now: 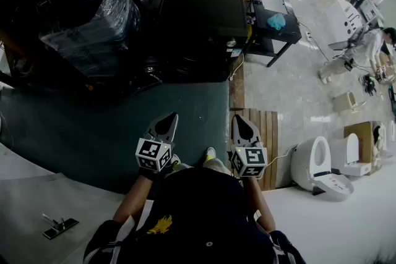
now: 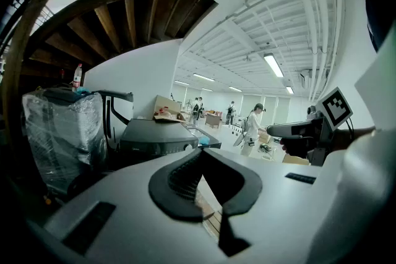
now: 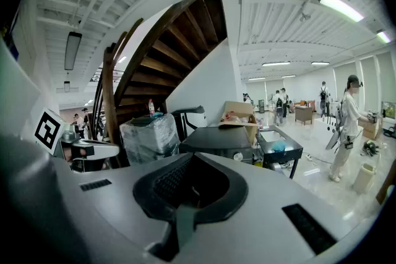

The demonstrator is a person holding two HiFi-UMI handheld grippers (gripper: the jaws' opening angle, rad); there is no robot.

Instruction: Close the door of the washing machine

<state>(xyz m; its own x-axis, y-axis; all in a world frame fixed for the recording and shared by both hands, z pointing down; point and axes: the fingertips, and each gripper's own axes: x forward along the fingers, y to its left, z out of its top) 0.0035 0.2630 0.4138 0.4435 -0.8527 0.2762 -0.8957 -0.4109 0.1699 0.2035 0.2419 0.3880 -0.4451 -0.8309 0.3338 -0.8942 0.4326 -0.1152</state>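
Washing machine [image 1: 204, 18] dark at upper centre of frame.
Left hand-held gripper [image 1: 168, 122] and right hand-held gripper [image 1: 242, 123] lower centre, both pinched closed, empty, well apart from it.

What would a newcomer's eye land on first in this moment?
The left gripper and right gripper, both shut and empty, sit side by side low in the head view, aimed at a dark washing machine ahead. A plastic-wrapped bundle stands to its left; white toilets line the floor at far right.
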